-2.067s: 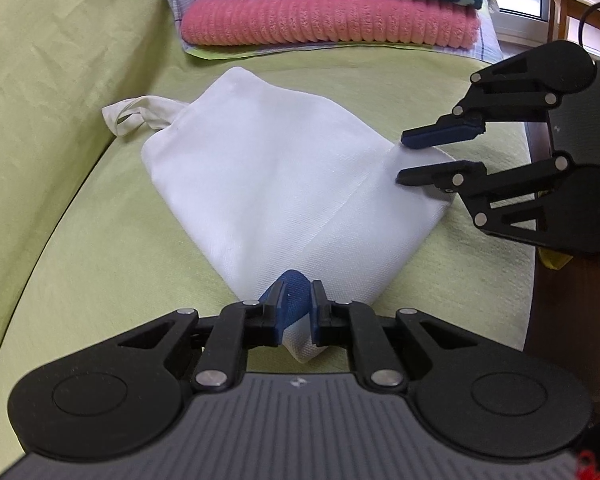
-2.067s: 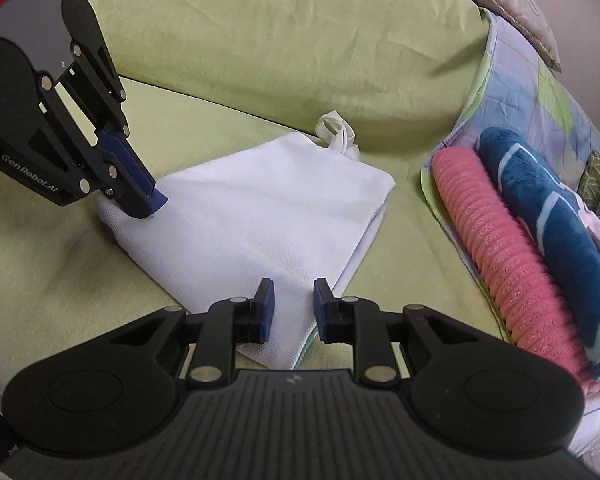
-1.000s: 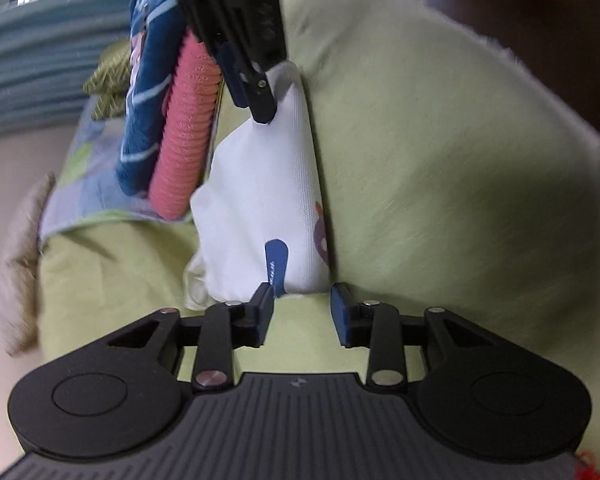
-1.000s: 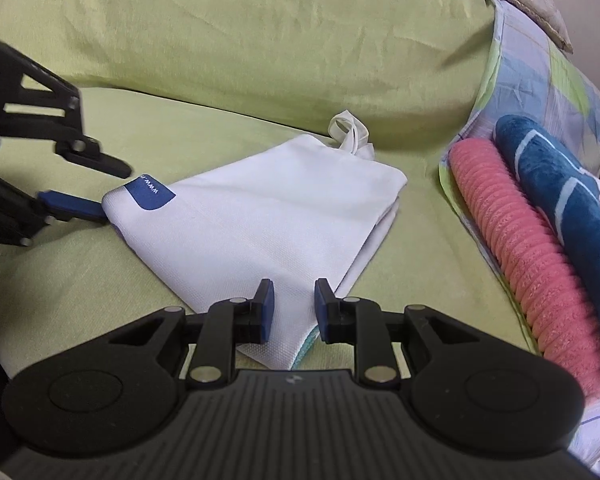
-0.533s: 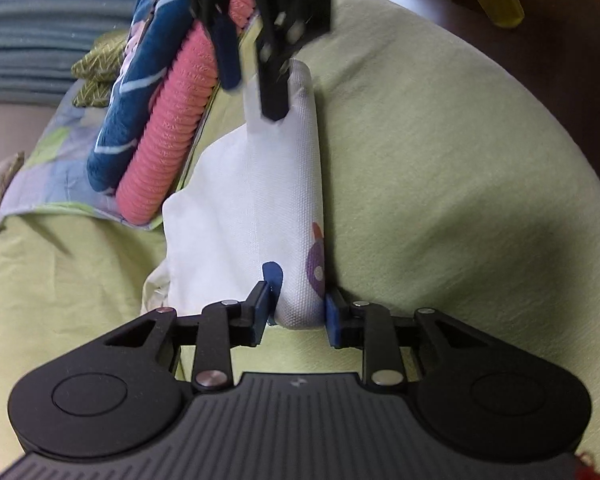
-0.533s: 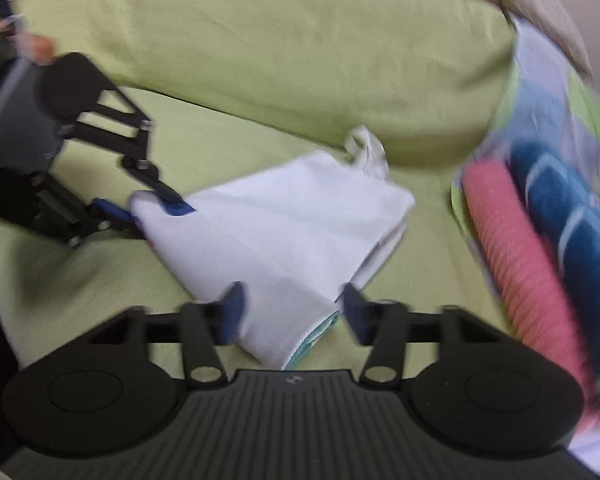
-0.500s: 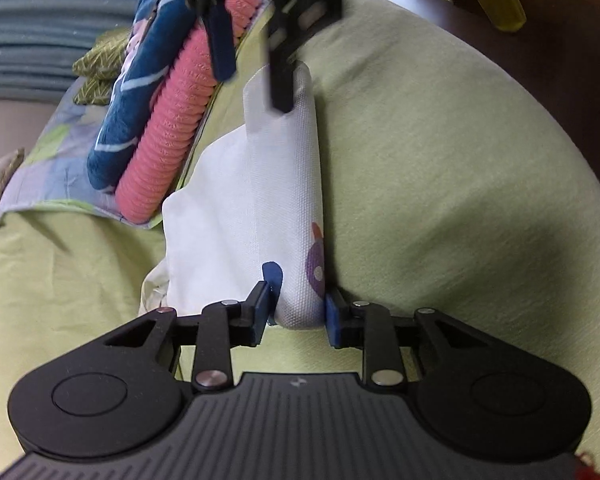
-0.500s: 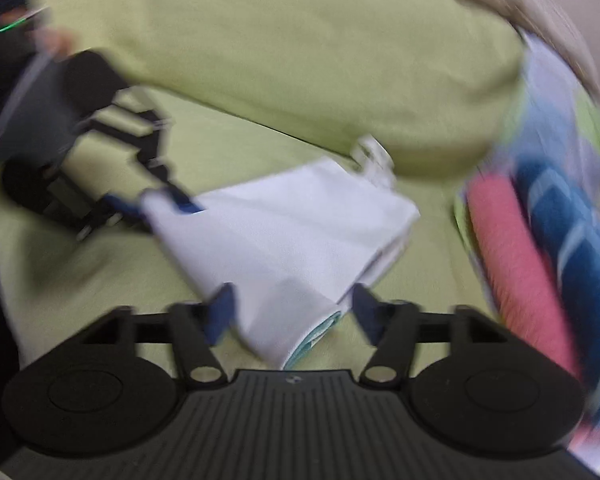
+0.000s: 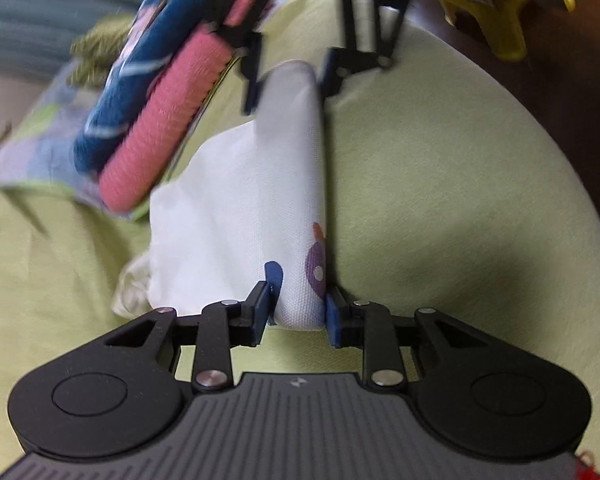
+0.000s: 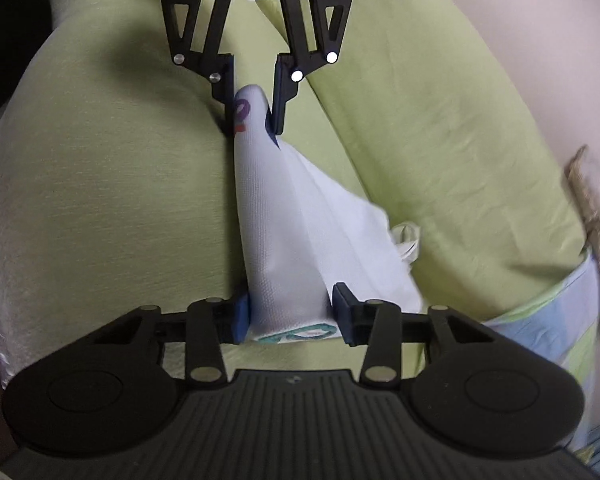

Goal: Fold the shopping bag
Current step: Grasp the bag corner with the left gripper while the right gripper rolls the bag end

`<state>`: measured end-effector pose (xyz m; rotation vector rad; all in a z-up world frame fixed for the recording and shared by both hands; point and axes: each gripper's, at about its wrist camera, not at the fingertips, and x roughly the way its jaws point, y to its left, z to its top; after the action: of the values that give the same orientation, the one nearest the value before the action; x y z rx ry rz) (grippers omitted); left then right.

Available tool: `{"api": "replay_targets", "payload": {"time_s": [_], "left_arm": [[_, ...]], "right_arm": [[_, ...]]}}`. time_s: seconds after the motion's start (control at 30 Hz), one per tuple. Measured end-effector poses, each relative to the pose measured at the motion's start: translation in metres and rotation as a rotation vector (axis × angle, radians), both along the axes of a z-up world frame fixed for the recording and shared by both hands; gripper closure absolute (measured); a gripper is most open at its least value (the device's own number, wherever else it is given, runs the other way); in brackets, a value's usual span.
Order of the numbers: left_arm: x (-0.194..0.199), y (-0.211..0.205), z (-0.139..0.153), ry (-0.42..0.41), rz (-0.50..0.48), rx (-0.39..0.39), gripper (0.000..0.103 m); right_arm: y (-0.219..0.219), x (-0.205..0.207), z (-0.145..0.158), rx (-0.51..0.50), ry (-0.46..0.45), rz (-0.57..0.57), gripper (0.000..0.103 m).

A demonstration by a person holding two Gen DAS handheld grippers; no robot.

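Note:
The white shopping bag (image 9: 260, 184) lies on the green sofa cover, its long folded edge raised into a ridge between both grippers. My left gripper (image 9: 296, 314) is shut on the end with the purple print, both blue pads against the cloth. It shows at the top of the right wrist view (image 10: 254, 116) too. My right gripper (image 10: 290, 316) has the opposite end, with a teal print, between its jaws. They are closing and the pads touch the bag (image 10: 284, 216) on both sides. In the left wrist view the right gripper (image 9: 288, 80) is blurred. The bag's handles (image 10: 406, 240) lie bunched beside it.
A pink rolled towel (image 9: 168, 116) and a blue striped towel (image 9: 140, 52) lie on a patchwork cloth (image 10: 540, 320) beside the bag. The green sofa back (image 10: 440, 100) rises behind. A yellow stool (image 9: 512, 12) stands on the dark floor past the seat's edge.
The right gripper rolled, opened wide and dropped onto the bag's corner, then narrowed around it. The left gripper closed on the folded edge and rose a little. The bag's edge now stands as a ridge.

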<state>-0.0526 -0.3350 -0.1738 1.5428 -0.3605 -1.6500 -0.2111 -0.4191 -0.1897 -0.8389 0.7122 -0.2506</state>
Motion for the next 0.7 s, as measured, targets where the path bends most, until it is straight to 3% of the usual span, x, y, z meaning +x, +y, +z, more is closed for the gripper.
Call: {"api": "replay_targets", "payload": {"time_s": [0.07, 0.2, 0.43, 0.57, 0.7], "left_arm": [[0.001, -0.01, 0.009, 0.066, 0.067, 0.04, 0.069], [0.001, -0.02, 0.022, 0.114, 0.124, 0.099, 0.069], [-0.001, -0.015, 0.042, 0.252, 0.2, 0.232, 0.069], [0.009, -0.033, 0.051, 0.357, 0.306, 0.285, 0.068], [0.023, -0.056, 0.06, 0.438, 0.388, 0.327, 0.064]], "right_arm": [[-0.004, 0.005, 0.01, 0.103, 0.004, -0.058, 0.068], [-0.014, 0.007, 0.03, 0.332, 0.005, -0.142, 0.068], [-0.04, -0.006, 0.058, 0.812, 0.03, -0.249, 0.068], [-0.084, -0.01, 0.057, 1.138, -0.007, -0.356, 0.068], [-0.113, -0.018, 0.044, 1.368, -0.041, -0.442, 0.068]]}}
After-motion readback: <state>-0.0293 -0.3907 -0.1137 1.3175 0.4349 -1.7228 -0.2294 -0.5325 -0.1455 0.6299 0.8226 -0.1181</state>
